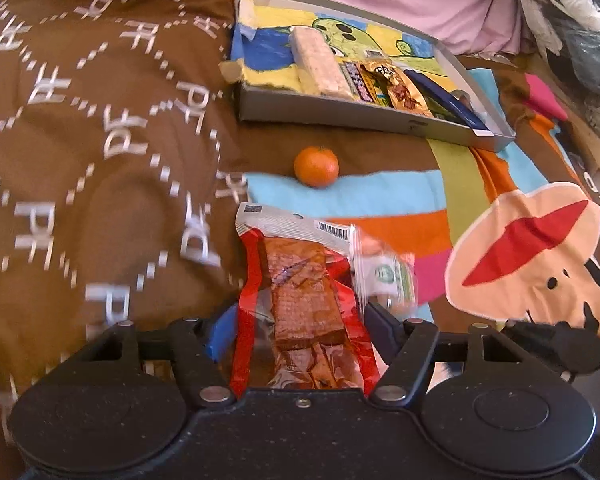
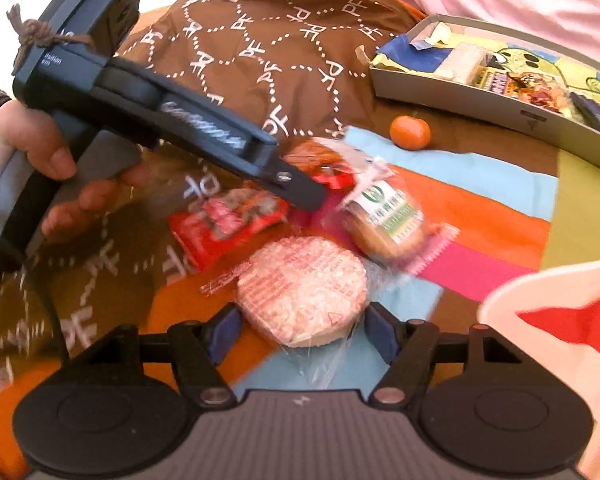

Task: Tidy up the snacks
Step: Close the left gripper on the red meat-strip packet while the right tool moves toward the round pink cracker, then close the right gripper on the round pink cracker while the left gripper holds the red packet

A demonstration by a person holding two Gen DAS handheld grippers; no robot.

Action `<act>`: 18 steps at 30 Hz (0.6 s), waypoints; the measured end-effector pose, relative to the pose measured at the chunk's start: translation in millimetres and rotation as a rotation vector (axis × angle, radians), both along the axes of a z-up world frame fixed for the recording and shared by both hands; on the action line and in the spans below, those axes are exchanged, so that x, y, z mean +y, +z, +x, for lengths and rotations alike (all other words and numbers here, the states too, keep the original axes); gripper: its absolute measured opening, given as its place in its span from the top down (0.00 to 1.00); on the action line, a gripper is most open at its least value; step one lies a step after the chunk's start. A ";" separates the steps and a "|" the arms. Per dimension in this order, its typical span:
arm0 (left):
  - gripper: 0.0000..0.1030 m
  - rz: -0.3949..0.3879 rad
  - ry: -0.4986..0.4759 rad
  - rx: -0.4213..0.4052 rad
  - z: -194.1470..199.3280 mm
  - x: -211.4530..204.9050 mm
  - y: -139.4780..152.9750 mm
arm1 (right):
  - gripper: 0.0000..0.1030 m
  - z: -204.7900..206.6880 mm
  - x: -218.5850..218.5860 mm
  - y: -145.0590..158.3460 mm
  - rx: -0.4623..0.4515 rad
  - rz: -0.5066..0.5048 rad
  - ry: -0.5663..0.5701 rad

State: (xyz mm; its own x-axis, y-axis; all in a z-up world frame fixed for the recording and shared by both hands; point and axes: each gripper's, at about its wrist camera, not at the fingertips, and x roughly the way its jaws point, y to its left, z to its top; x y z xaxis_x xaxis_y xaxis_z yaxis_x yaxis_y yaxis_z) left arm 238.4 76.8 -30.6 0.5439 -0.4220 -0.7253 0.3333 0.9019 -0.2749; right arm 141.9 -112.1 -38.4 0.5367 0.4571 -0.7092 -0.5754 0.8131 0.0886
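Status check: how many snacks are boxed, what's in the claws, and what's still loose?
Done: about four packets lie in the grey box. In hand: the left claw straddles the red packet; the right claw straddles the round cake, grips unclear. Left: the tangerine, the green-label bun and another red packet.

The right gripper (image 2: 300, 330) closes its blue pads (image 2: 225, 332) on a round pink-printed wrapped cake (image 2: 304, 290). Just beyond lies a green-labelled wrapped bun (image 2: 384, 220), with a red snack packet (image 2: 224, 224) to its left. The left gripper (image 2: 300, 192), held by a hand (image 2: 48, 156), reaches over a red-edged packet (image 2: 320, 164). A mandarin (image 2: 410, 132) lies near the grey tray (image 2: 480, 106), which holds several snacks.
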 end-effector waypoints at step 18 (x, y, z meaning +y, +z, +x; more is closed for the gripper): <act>0.17 0.038 -0.012 -0.009 -58.0 -12.1 -6.2 | 0.18 -41.6 -37.6 5.7 -0.016 -0.071 -0.064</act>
